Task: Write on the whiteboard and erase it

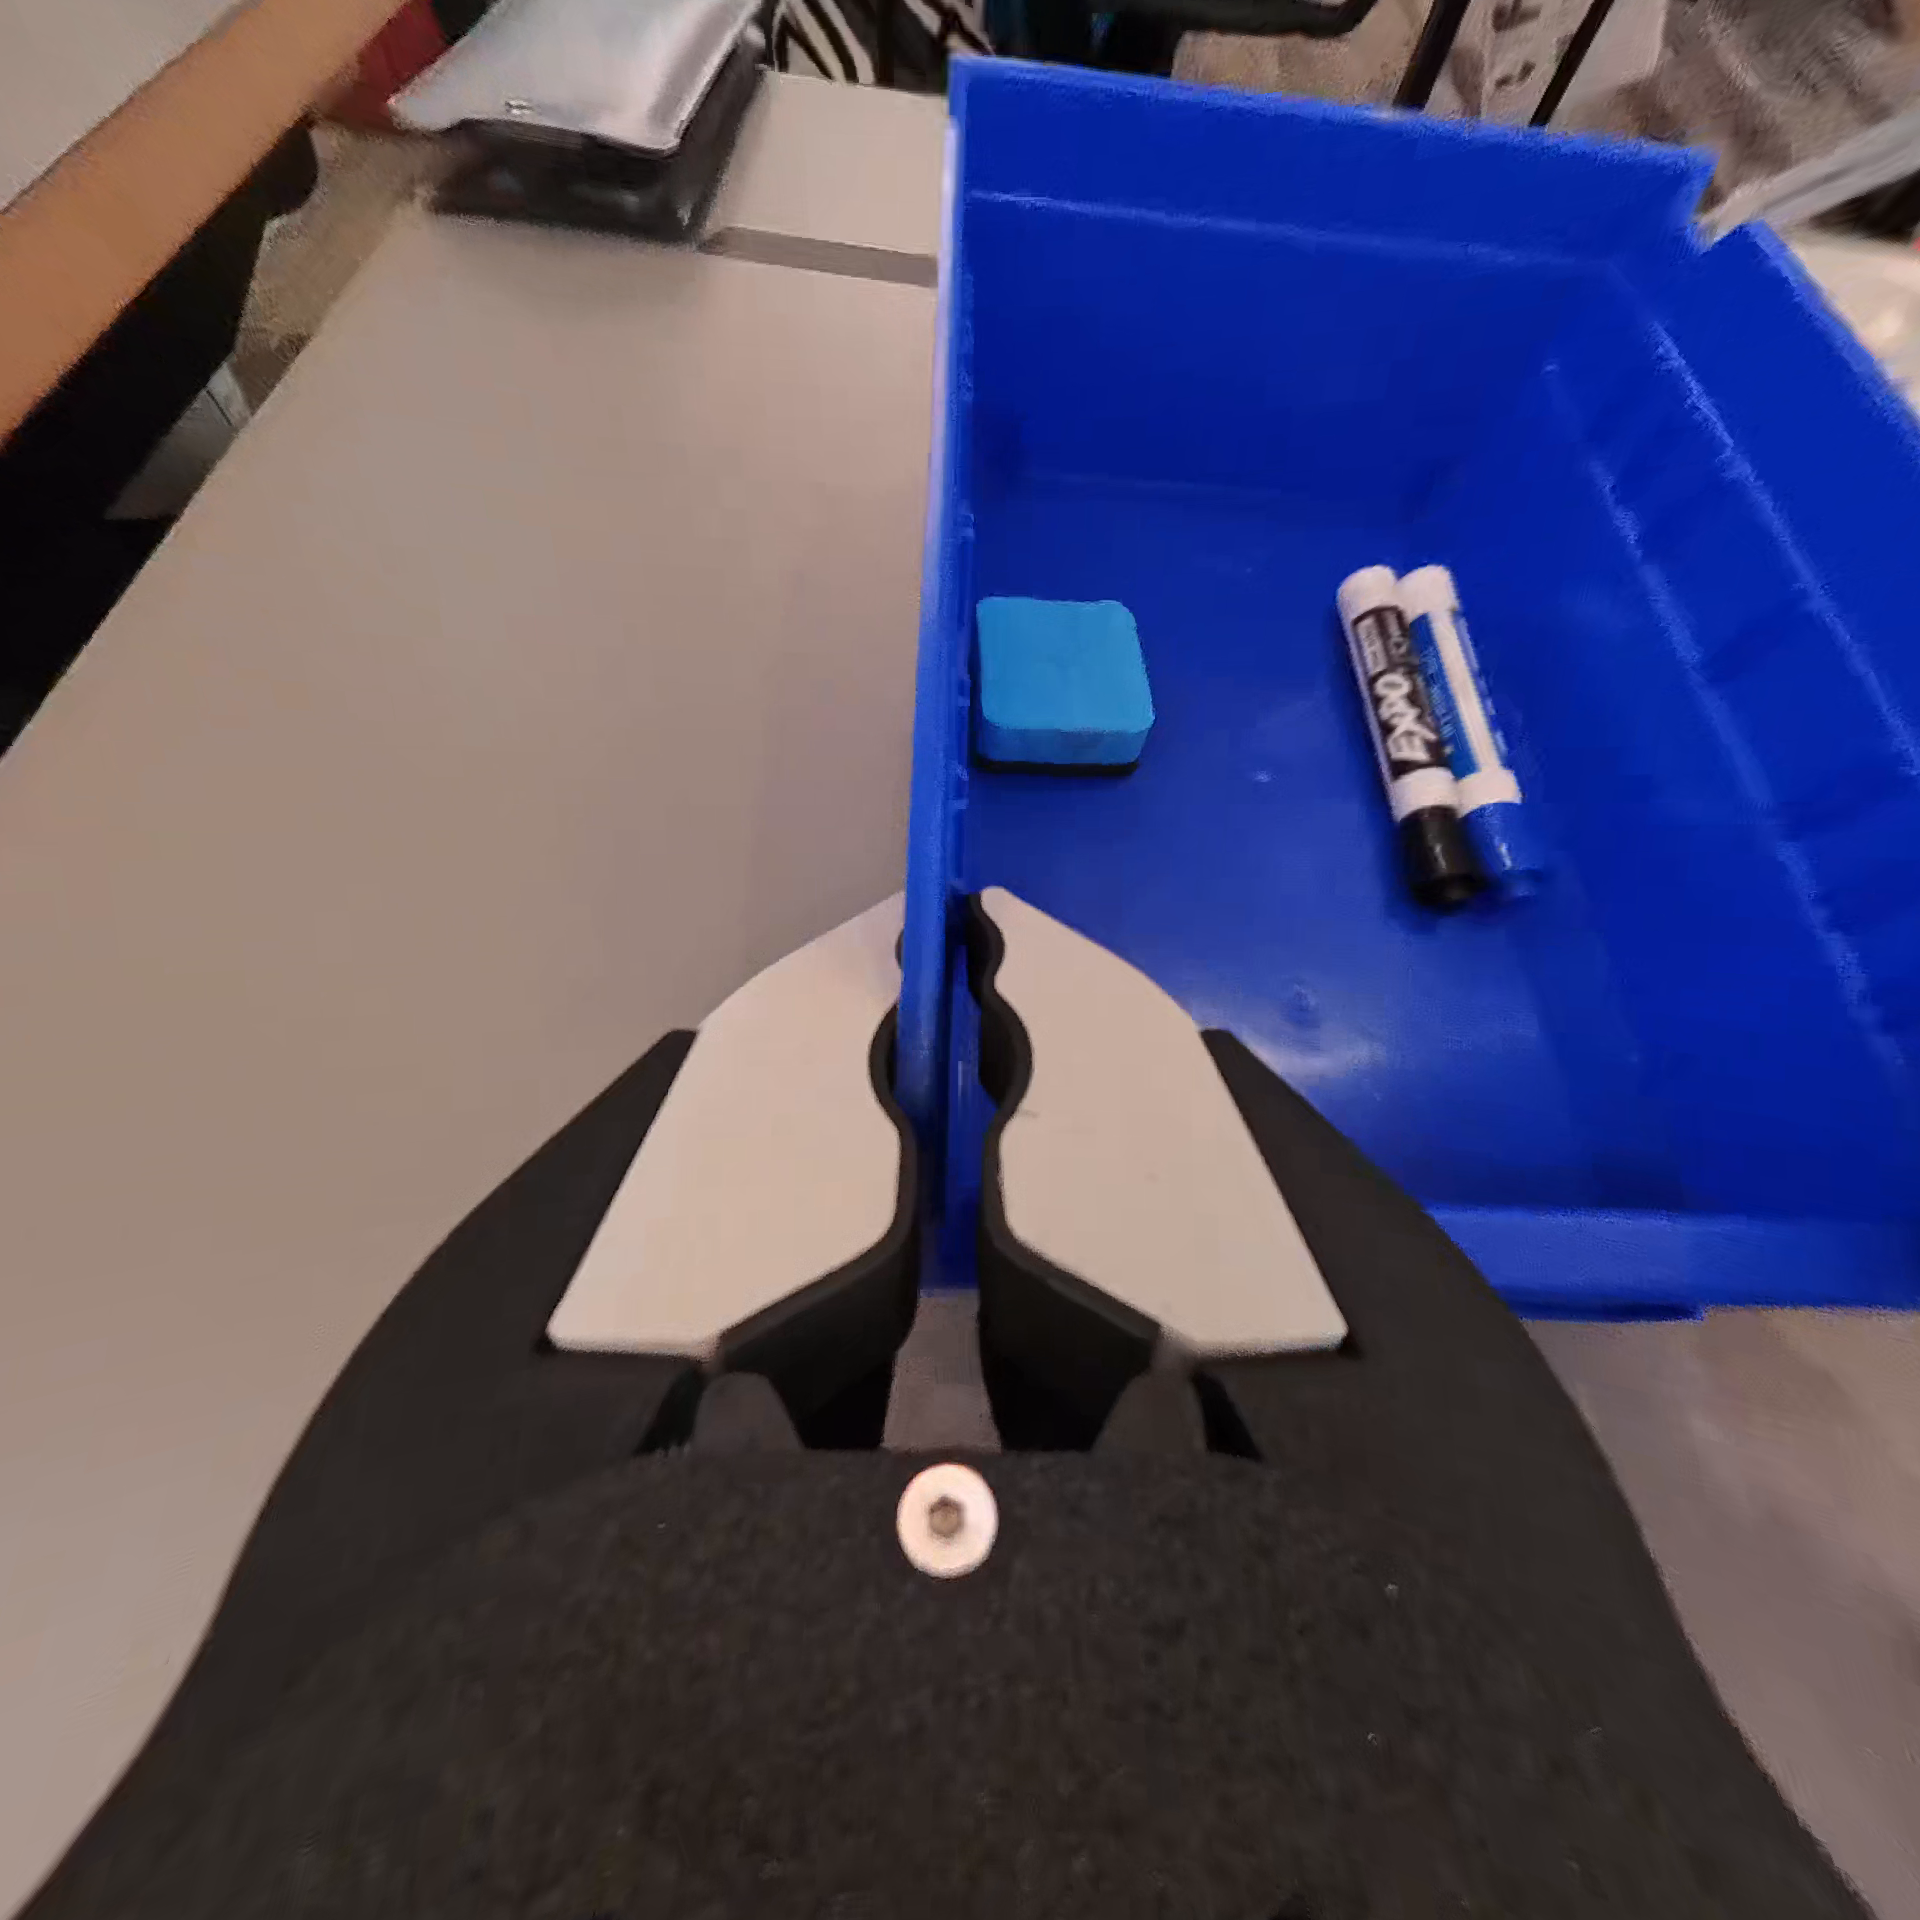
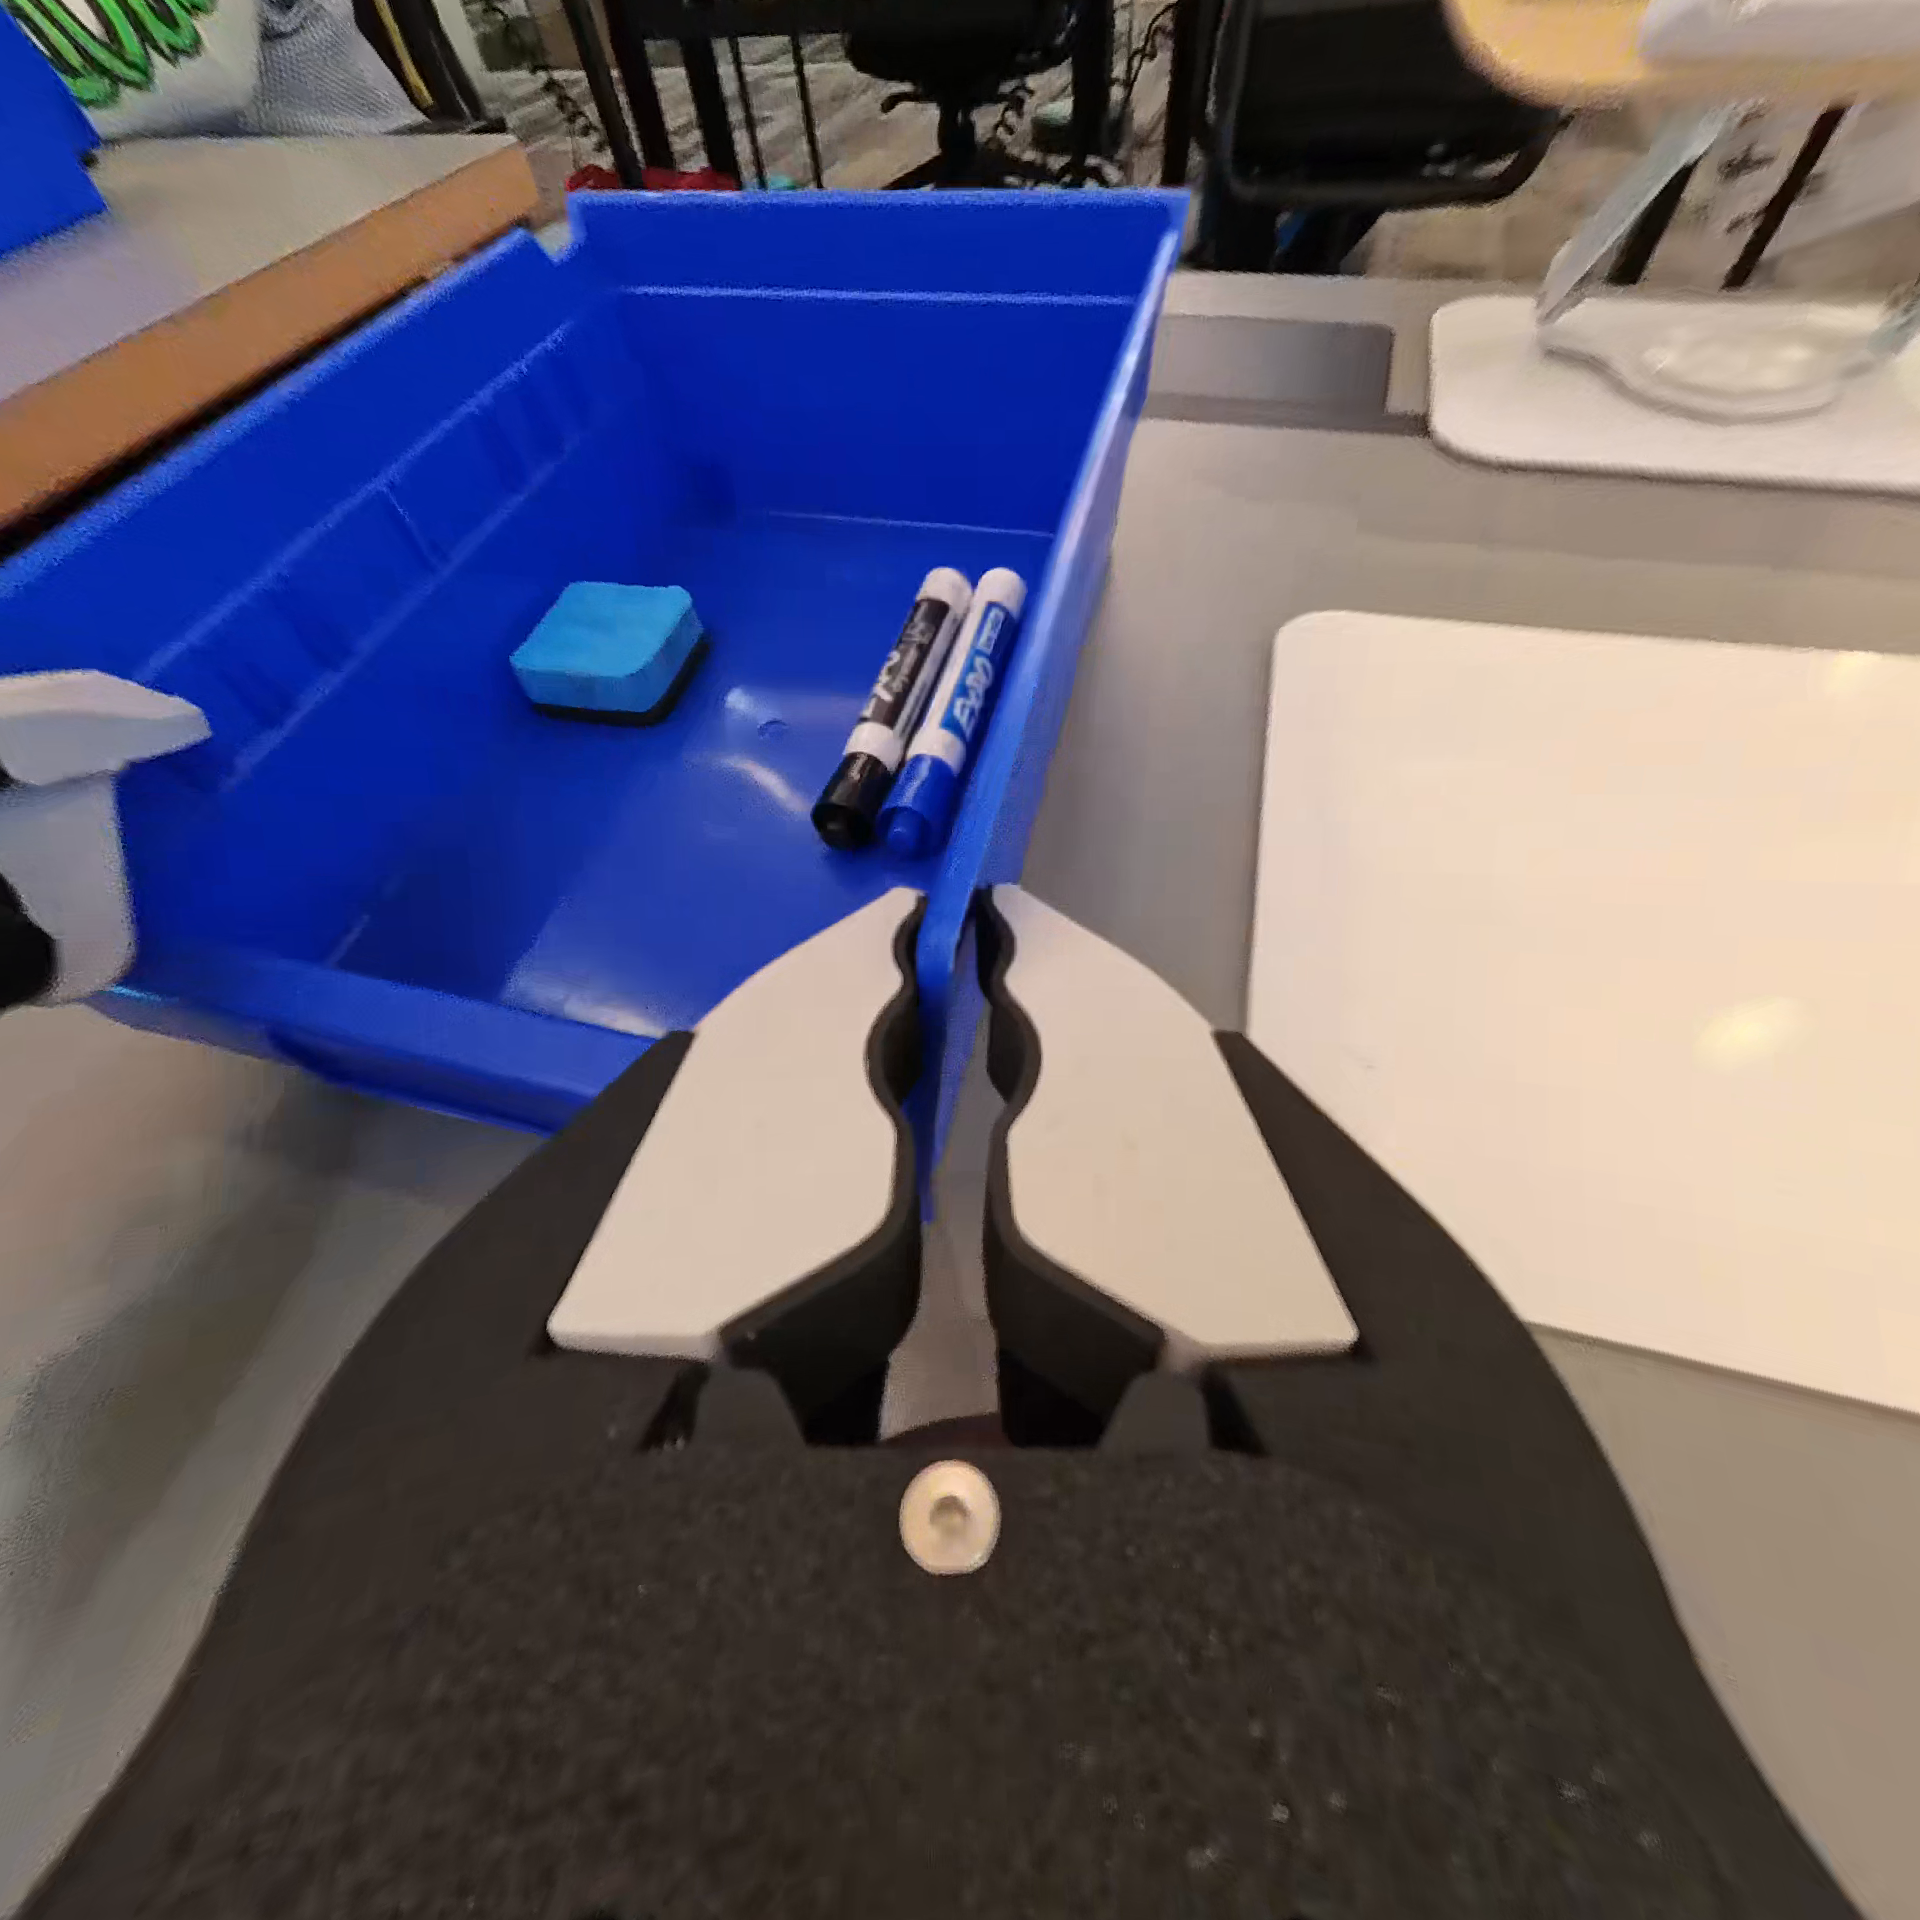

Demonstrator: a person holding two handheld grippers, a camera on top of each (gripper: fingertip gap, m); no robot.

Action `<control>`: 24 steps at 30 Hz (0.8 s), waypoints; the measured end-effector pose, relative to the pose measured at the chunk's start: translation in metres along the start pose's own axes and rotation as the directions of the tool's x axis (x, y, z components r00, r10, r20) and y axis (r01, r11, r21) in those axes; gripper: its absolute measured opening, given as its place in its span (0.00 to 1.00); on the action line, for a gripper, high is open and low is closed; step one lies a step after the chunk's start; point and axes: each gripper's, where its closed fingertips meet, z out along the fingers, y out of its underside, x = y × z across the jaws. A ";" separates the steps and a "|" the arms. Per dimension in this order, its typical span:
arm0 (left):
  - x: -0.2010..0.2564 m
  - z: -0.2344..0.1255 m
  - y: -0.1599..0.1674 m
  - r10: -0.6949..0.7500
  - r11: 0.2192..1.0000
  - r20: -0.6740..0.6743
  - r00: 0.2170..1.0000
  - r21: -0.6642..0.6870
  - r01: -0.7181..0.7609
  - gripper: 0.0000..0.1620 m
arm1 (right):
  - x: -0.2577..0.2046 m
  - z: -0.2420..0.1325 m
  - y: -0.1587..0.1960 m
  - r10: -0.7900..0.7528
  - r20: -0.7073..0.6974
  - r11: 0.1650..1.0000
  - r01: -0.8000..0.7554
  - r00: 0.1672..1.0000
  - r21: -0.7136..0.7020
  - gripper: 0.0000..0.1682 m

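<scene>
A: Start at the left. What has the left gripper (image 1: pixel 935 914) got?

B: It is closed on the left wall of the blue bin (image 1: pixel 1299 343), one finger outside the wall and one inside, the wall pinched between them. In the right wrist view the same gripper (image 2: pixel 104 748) shows at the left edge, on that wall.

A: And inside the bin?

B: The eraser (image 1: pixel 1062 681), a blue foam block with a dark base, lies flat on the bin floor right against the left wall. Further right lie two markers side by side, touching: the black marker (image 1: pixel 1397 717) on the left, the blue marker (image 1: pixel 1465 717) on the right, caps toward the cameras. In the right wrist view the eraser (image 2: pixel 608 649) sits near the middle of the floor, and the black marker (image 2: pixel 899 701) and blue marker (image 2: pixel 961 701) lie close by the right wall.

A: The right gripper (image 2: pixel 951 909)?

B: Closed on the bin's right wall near its front corner, one finger on each side. The bin (image 2: pixel 831 364) looks tilted in this view; whether it is off the table (image 2: pixel 1143 644) I cannot tell.

A: And the whiteboard (image 2: pixel 1600 956)?

B: Flat on the grey table, just right of the bin and apart from it. Its surface is white, with only light reflections on it. Beyond it, at the far right, a white mat (image 2: pixel 1662 436) carries a clear stand (image 2: pixel 1725 343).
</scene>
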 end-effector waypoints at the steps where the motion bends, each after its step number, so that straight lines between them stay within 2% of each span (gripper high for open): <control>1: -0.003 0.001 -0.001 -0.007 1.000 0.001 1.000 0.003 0.007 0.03 | -0.003 0.002 0.000 0.041 0.027 0.999 -0.040 0.999 -0.011 0.05; 4: -0.009 0.006 -0.004 0.032 0.999 0.038 0.999 -0.018 -0.031 0.03 | -0.007 0.012 -0.003 0.063 0.046 0.997 -0.062 0.997 -0.037 0.05; 7: -0.013 0.012 -0.009 0.004 1.000 0.014 1.000 -0.003 -0.004 0.03 | -0.010 0.020 -0.005 0.094 0.077 0.993 -0.088 0.993 -0.076 0.06; 9: -0.017 0.015 -0.010 0.015 1.000 0.011 1.000 -0.016 -0.015 0.03 | -0.014 0.018 -0.004 0.059 0.119 0.991 -0.044 0.991 -0.124 0.07; 10: -0.020 0.015 -0.009 0.019 0.999 0.022 1.000 -0.039 -0.018 0.06 | -0.015 0.013 -0.007 0.029 0.147 0.992 -0.011 0.989 -0.126 0.06; 12: -0.023 0.005 -0.013 0.002 0.999 0.040 0.999 -0.042 0.000 0.24 | -0.011 -0.008 -0.027 -0.044 0.217 0.998 0.054 0.975 -0.040 0.11; 15: -0.024 -0.033 -0.038 -0.026 0.998 0.095 0.995 0.064 0.021 0.32 | 0.004 -0.063 -0.059 -0.130 0.403 0.991 0.106 0.906 0.082 0.21; 17: -0.005 -0.061 -0.055 -0.029 0.994 0.056 0.998 0.111 0.022 0.40 | 0.028 -0.103 -0.072 -0.180 0.503 0.982 0.128 0.846 0.136 0.26; 19: 0.031 -0.085 -0.065 -0.020 0.988 -0.051 0.999 0.152 0.028 0.39 | 0.066 -0.136 -0.081 -0.223 0.539 0.971 0.138 0.812 0.194 0.35; 21: 0.068 -0.103 -0.063 -0.007 0.985 -0.140 0.990 0.172 0.031 0.39 | 0.114 -0.161 -0.086 -0.246 0.524 0.962 0.138 0.815 0.235 0.38; 24: 0.115 -0.115 -0.045 -0.012 0.986 -0.239 0.971 0.160 0.051 0.39 | 0.195 -0.183 -0.084 -0.244 0.416 0.954 0.141 0.876 0.264 0.44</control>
